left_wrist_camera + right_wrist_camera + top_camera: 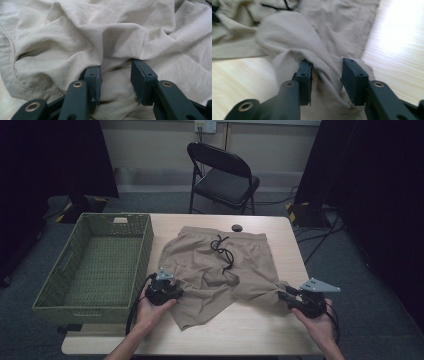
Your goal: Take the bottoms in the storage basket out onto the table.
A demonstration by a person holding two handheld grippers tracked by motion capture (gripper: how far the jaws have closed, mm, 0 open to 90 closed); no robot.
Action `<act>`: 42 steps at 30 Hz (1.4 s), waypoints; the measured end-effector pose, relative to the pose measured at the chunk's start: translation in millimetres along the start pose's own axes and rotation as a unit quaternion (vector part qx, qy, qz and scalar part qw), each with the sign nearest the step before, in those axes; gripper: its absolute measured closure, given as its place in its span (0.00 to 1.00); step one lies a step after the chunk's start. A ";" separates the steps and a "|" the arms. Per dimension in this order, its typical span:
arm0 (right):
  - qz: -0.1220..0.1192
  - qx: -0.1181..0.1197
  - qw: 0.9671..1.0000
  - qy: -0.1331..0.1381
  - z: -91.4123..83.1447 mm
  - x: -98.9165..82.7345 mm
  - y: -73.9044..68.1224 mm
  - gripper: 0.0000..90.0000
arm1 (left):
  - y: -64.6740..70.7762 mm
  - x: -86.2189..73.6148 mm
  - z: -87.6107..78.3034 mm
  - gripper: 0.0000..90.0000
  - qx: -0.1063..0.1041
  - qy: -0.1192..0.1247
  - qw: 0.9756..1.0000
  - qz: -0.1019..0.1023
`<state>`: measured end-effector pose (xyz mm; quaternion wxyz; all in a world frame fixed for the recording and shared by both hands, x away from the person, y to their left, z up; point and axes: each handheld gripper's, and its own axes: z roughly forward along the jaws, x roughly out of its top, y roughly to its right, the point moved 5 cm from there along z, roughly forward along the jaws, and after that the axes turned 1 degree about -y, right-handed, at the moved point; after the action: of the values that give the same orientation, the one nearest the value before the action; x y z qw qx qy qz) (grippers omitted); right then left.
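Shorts (294, 32) blurred in right gripper view; small dark thing (237, 227) behind waistband too small to tell

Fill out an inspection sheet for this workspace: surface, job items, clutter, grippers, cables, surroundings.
Surface: light wooden table, bare at the near edge.
Job's things: beige shorts lie crumpled mid-table, black drawstring loose on top; green woven basket at the table's left, nothing inside.
Clutter: small dark round object at the far edge.
Grippers: left gripper and right gripper each have shorts fabric between parted jaws; a firm pinch cannot be told.
Cables: black cable trails from the left gripper.
Surroundings: black folding chair, dark curtains, grey carpet.
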<state>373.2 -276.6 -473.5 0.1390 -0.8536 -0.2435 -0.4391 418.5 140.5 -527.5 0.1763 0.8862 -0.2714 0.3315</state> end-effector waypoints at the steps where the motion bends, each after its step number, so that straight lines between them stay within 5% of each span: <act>1: -0.003 0.009 1.000 0.009 -6.5 1.5 -8.6 0.60 | 1.3 0.1 -0.2 0.67 -0.004 0.004 1.000 0.002; 8: -0.033 0.024 0.998 0.045 -23.2 4.1 -44.8 0.58 | 4.9 2.9 -3.2 0.67 -0.014 0.011 1.000 0.008; 11: -0.042 0.069 0.996 0.031 -8.2 2.3 -65.9 0.65 | 4.3 2.9 -3.0 0.66 -0.015 0.010 1.000 0.009; 15: -0.067 0.091 0.994 0.002 13.0 -2.1 -81.6 0.69 | 5.2 2.8 -1.9 0.66 -0.017 0.009 1.000 0.011; 18: -0.080 0.128 0.988 -0.016 41.1 3.5 -99.5 0.72 | 5.9 2.7 -1.0 0.66 -0.021 0.008 1.000 0.009; 20: -0.098 0.123 0.987 -0.035 55.4 5.4 -102.7 0.72 | 5.7 2.9 -2.2 0.66 -0.020 0.009 1.000 0.012; 23: -0.111 0.098 0.987 -0.064 79.1 5.5 -97.4 0.63 | 6.6 3.1 -3.3 0.65 -0.024 0.012 1.000 0.010; 27: -0.120 0.063 0.989 -0.064 94.1 10.7 -82.5 0.53 | 6.2 2.5 -3.0 0.65 -0.027 0.011 1.000 0.010; 34: -0.113 0.052 0.989 -0.076 108.4 8.9 -70.0 0.52 | 6.1 2.6 -2.1 0.65 -0.025 0.008 1.000 0.012; 36: -0.114 0.041 0.990 -0.077 108.6 8.3 -67.3 0.61 | 6.0 2.6 -1.4 0.65 -0.026 0.007 1.000 0.011; 37: -0.113 0.036 0.990 -0.075 108.2 8.3 -64.8 0.75 | 4.9 2.1 -0.4 0.65 -0.022 0.005 1.000 0.011; 39: -0.105 0.041 0.992 -0.065 105.2 11.2 -63.8 0.89 | 4.5 1.4 -0.5 0.65 -0.021 -0.001 1.000 0.011; 42: -0.091 0.049 0.994 -0.038 94.4 20.0 -63.6 0.98 | 2.3 0.7 -0.3 0.65 -0.010 -0.004 1.000 0.012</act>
<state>413.2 -174.6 -510.1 0.1304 -0.8363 -0.3467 -0.4043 417.5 138.6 -526.5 0.1804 0.8822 -0.2861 0.3274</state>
